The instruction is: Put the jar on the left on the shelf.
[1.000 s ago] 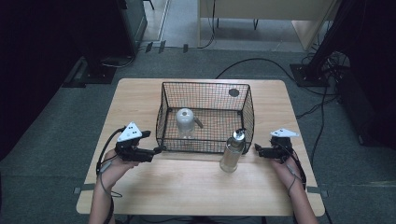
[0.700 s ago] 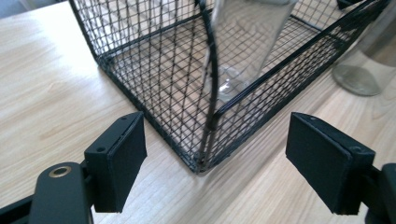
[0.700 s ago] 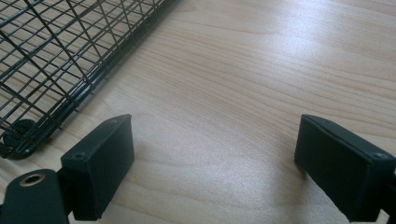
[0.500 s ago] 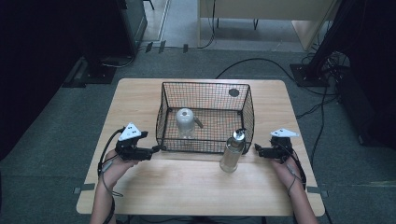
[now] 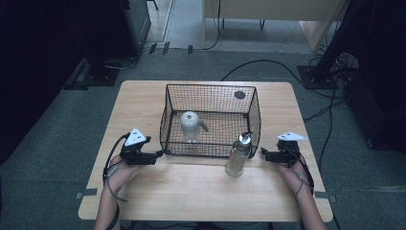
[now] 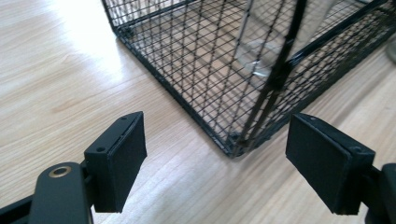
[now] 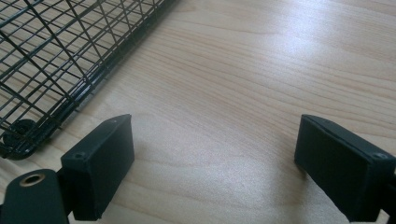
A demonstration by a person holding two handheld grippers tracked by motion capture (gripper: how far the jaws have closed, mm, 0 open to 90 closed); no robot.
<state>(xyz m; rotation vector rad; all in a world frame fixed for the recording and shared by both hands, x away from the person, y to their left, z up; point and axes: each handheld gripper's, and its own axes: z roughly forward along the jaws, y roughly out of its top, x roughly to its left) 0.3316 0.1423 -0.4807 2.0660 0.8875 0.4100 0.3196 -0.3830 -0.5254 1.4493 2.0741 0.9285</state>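
- Left hand-held gripper (image 5: 160, 154) rests on the bench (image 5: 191, 191), jaws spread, empty, pointing at the near-left corner of the wire basket (image 5: 210, 148).
- Right hand-held gripper (image 5: 263, 154) rests just right of the basket's near-right corner, jaws spread, empty.
- Clear bottle (image 5: 238, 155) stands upright outside the basket's near wall, near the right gripper.
- Grey-capped jar (image 5: 189, 125) stands inside the basket, left of centre.

The high view looks forward and down from above the person's side, taking in the whole table (image 5: 143, 196). Both gripper views sit low and close over the wood, each facing a near corner of the wire basket (image 6: 233, 140) at 12 o'clock
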